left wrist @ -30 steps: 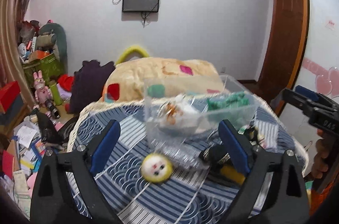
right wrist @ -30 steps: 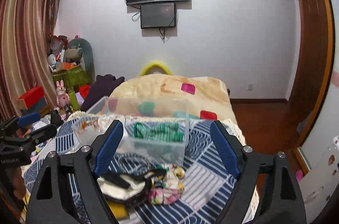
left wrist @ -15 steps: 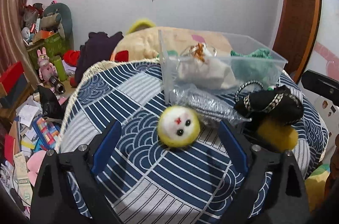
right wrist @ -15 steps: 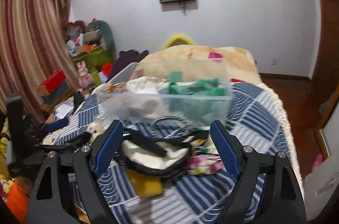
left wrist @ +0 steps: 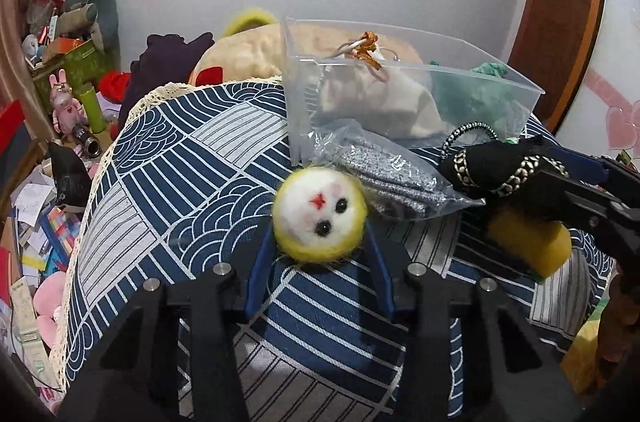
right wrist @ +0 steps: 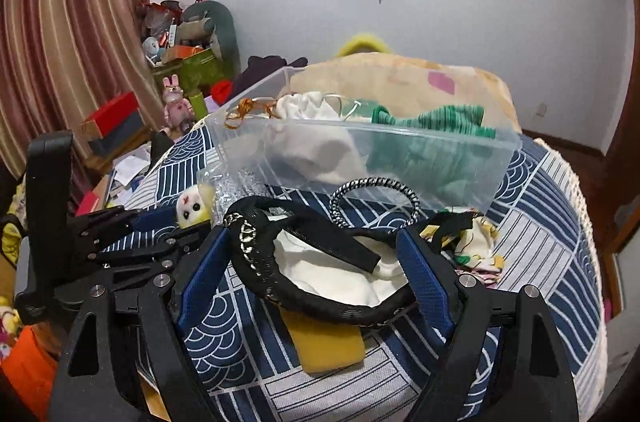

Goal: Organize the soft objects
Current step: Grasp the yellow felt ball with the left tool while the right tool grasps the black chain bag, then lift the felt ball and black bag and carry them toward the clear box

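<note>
My left gripper (left wrist: 318,242) has closed around a round yellow plush ball with a white face (left wrist: 319,218) on the blue patterned cloth; its blue pads touch both sides. My right gripper (right wrist: 316,254) stands with its jaws on either side of a black and white pouch with chain trim (right wrist: 320,270), which lies on a yellow sponge (right wrist: 328,346). A clear plastic bin (left wrist: 404,98) behind holds a white drawstring bag (left wrist: 380,102) and a green knit (right wrist: 424,126). The plush ball also shows in the right wrist view (right wrist: 192,208).
A silver glitter bag (left wrist: 392,174) lies against the bin. A striped hair tie (right wrist: 376,190) and a floral cloth (right wrist: 476,242) lie near the pouch. A pillow (right wrist: 420,78) sits behind the bin. Toys and boxes (left wrist: 60,70) clutter the floor at left.
Both grippers moved forward and down. The left jaws closed onto the plush ball. The right jaws narrowed around the black pouch.
</note>
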{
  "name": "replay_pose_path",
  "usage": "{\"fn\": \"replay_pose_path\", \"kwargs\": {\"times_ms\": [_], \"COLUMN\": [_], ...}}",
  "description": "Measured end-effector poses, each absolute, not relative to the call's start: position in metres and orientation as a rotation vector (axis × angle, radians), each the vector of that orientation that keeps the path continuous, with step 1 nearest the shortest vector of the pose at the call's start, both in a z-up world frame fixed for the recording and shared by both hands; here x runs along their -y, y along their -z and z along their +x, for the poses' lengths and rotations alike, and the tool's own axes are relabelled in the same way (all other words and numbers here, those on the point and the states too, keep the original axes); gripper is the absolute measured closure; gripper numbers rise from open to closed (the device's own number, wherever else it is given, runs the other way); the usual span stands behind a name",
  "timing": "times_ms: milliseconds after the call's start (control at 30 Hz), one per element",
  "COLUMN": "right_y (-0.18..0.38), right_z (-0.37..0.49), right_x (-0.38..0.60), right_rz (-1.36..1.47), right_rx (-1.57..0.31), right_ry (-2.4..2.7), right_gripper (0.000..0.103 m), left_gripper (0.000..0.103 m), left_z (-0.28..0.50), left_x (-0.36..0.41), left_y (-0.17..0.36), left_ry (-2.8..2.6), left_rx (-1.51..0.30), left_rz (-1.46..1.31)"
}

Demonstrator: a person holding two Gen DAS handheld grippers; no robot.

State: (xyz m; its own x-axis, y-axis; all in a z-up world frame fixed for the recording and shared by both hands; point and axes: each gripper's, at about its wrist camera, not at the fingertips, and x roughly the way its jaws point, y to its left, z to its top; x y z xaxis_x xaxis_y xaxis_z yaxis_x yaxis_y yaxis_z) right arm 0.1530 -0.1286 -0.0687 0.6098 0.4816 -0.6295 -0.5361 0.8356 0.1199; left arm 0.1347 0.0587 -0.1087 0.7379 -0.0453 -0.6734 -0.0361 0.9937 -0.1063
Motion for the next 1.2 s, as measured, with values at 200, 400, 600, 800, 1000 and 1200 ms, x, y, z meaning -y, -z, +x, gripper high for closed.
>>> {"fn": "replay_pose_path", "kwargs": {"times_ms": [200,400,600,800,1000,1200], "right_y": [0.07,0.064,0.046,0.028,0.042,0.063], "right_z": [0.154,0.145,0.138,0.136,0.155,0.175], "right_x": [0.132,0.131,0.14,0.152,0.163,0.183], "right_rz": [-0.049,-0.038,-0.025,-0.027,-0.017,0.008], "right_rx": [-0.725,-0.703,-0.635,-0.57,-0.625,-0.704], "right_ry": [-0.644,-0.667,-0.634,-0.592,-0.52,-0.432], "right_gripper": [0.065,0.09,0.091,0.091,0.091,0.089], "left_gripper": [0.06,0.06,0.065,0.064,0.043,0.043], "left_z": [0.119,0.102,0.095,0.095,0.097,0.097], "left_x": [-0.057,-0.052,-0.042,-0.052,-0.059,-0.048], "left_y": [0.098,0.08,0.069,0.077,0.096,0.102], "left_ry": [-0.012,-0.005,0.002,-0.002,-0.002,0.018], "left_rx": [-0.706,-0.654,-0.618,-0.666,-0.697,-0.7], "left_rz": [-0.101,-0.086,-0.045,-0.077,-0.103,-0.067]}}
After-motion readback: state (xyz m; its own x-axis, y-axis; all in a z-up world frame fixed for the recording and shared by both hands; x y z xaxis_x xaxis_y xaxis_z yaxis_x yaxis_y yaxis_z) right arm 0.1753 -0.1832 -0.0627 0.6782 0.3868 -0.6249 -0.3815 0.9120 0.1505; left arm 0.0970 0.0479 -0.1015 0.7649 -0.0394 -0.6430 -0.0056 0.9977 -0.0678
